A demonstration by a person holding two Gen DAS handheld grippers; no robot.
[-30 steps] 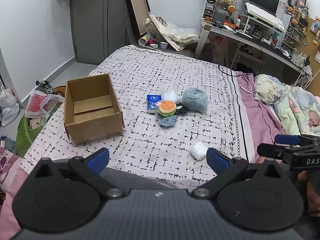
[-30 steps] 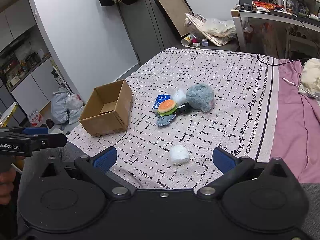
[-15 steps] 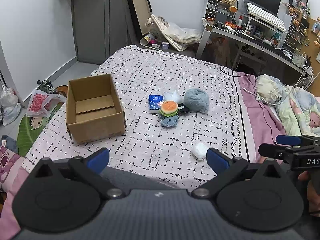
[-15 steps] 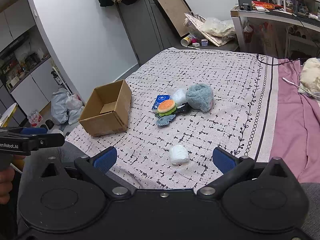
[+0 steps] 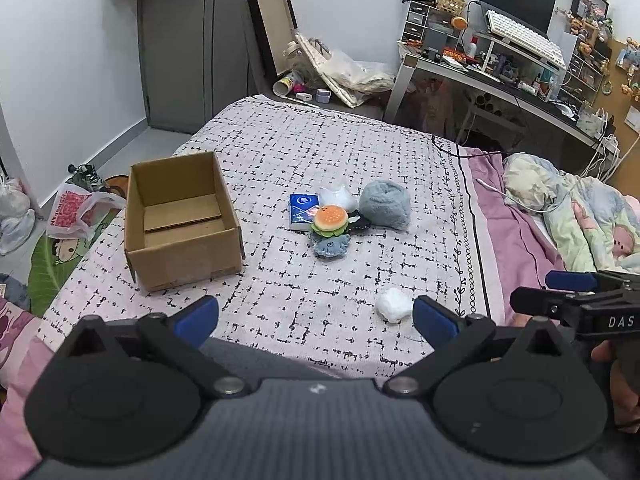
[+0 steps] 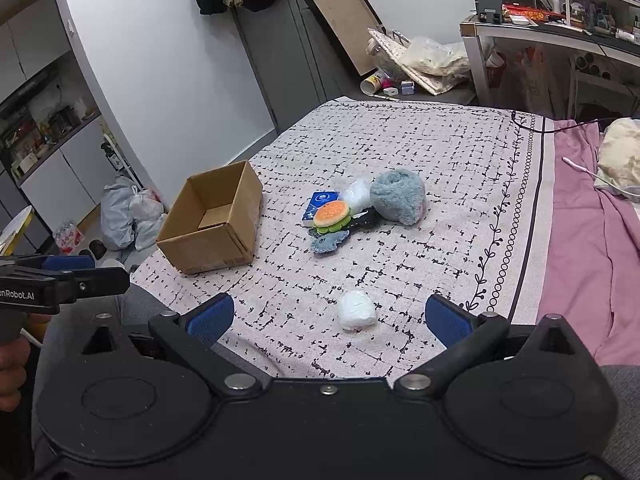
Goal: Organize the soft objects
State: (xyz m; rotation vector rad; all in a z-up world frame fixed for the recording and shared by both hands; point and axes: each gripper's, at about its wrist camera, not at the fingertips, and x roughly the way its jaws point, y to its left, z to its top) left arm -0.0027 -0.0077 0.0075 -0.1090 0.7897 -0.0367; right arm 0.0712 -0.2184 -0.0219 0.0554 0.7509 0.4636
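Note:
An open cardboard box [image 5: 180,220] [image 6: 216,224] stands empty on the patterned bed cover. To its right lies a cluster: a burger plush [image 5: 330,218] [image 6: 331,214], a small blue fish plush [image 5: 330,247] [image 6: 328,242], a fluffy grey-blue ball [image 5: 385,204] [image 6: 398,196], a blue tissue pack [image 5: 303,208] [image 6: 320,204], a white plastic-wrapped item [image 5: 338,198] [image 6: 357,196] and a black object [image 6: 364,220]. A small white soft ball [image 5: 394,306] [image 6: 357,311] lies alone near the front edge. My left gripper [image 5: 316,318] and right gripper [image 6: 327,317] are both open and empty, held above the bed's near edge.
A crumpled blanket [image 5: 568,204] lies on the pink sheet at the right. A cluttered desk [image 5: 500,72] stands beyond the bed. Bags [image 5: 72,208] and shoes lie on the floor left of the bed. A cable [image 5: 460,152] runs across the far right of the cover.
Both views shift only slightly; the scene sits a little lower and closer. No object has moved and both grippers stay open.

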